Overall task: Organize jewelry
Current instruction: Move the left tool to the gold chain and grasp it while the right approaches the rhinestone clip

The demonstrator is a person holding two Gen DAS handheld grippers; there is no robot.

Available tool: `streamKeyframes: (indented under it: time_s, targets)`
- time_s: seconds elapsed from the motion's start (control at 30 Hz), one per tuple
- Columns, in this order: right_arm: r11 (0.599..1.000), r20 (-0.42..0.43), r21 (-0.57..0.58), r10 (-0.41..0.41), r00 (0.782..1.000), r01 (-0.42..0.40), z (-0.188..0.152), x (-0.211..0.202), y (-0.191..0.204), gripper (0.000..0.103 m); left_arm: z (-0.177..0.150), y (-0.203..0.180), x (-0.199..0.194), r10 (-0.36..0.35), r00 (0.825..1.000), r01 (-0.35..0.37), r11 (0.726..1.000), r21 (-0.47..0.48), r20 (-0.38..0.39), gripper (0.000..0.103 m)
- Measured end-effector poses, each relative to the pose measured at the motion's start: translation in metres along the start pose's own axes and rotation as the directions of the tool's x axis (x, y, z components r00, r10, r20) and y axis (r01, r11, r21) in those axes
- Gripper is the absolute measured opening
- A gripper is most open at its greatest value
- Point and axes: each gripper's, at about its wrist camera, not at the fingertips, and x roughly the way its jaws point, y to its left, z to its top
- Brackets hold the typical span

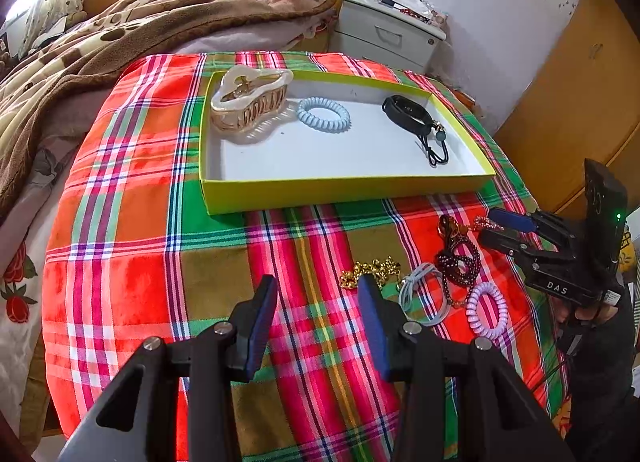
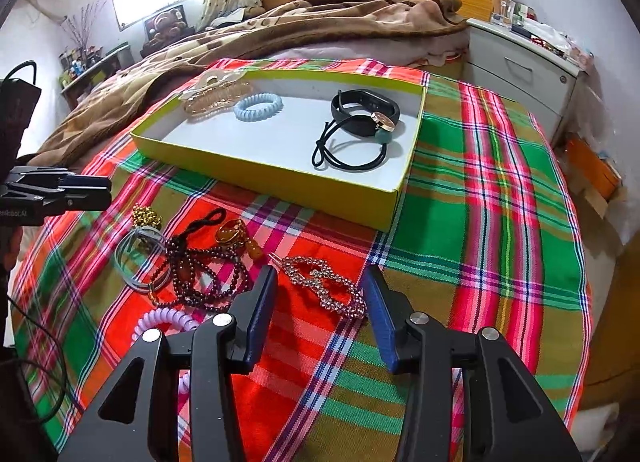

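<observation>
A yellow-green tray [image 1: 340,190] [image 2: 276,178] on a plaid cloth holds a cream claw clip [image 1: 250,100] [image 2: 216,94], a blue coil tie [image 1: 323,114] [image 2: 258,105], a black band [image 1: 404,110] [image 2: 364,110] and a black elastic with a bead [image 1: 434,144] [image 2: 348,150]. In front lie a gold chain [image 1: 370,270] [image 2: 146,216], grey ties [image 1: 420,294] [image 2: 136,258], dark beads [image 1: 458,262] [image 2: 204,274], a lilac coil [image 1: 486,310] [image 2: 168,320] and a rhinestone clip [image 2: 324,282]. My left gripper [image 1: 318,298] is open beside the chain. My right gripper [image 2: 320,290] is open around the rhinestone clip.
A bed with a brown blanket [image 1: 120,42] [image 2: 280,30] lies behind the cloth. A grey nightstand [image 1: 384,34] [image 2: 520,62] stands at the back right. Wooden cabinets [image 1: 580,102] stand to the right. The right gripper shows in the left view [image 1: 508,228], the left gripper in the right view [image 2: 80,190].
</observation>
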Motion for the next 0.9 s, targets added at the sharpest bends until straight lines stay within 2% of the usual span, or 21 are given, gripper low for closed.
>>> streamKeyframes:
  time_s: [0.07, 0.13, 0.43, 0.6, 0.7, 0.9]
  targets:
    - [0.999, -0.003, -0.016, -0.036, 0.999, 0.036, -0.001, 0.000, 0.006, 0.045, -0.001, 0.001, 0.000, 0.006, 1.000, -0.006, 1.000, 0.002, -0.004, 0.044]
    - [0.998, -0.001, -0.015, -0.054, 0.999, 0.054, -0.002, -0.002, 0.008, 0.038, -0.002, 0.003, 0.000, 0.003, 1.000, -0.003, 1.000, -0.001, -0.006, 0.044]
    - [0.994, 0.027, 0.048, -0.104, 0.994, 0.103, -0.013, -0.016, 0.002, 0.036, 0.002, 0.001, 0.009, -0.008, 1.000, 0.009, 1.000, 0.028, -0.022, 0.044]
    - [0.991, 0.041, 0.093, -0.104, 0.994, 0.100, -0.016, -0.023, -0.003, 0.036, 0.007, -0.011, 0.020, 0.005, 0.999, -0.001, 0.994, 0.109, -0.037, 0.044]
    - [0.989, 0.052, 0.107, -0.109, 0.993, 0.103, -0.018, -0.027, -0.004, 0.036, 0.005, -0.022, 0.026, 0.047, 0.998, -0.041, 0.983, 0.178, -0.031, 0.045]
    - [0.988, 0.067, 0.125, -0.099, 0.993, 0.090, -0.019, -0.031, -0.003, 0.036, 0.007, -0.039, 0.032, 0.038, 0.999, -0.029, 0.966, 0.258, -0.028, 0.047]
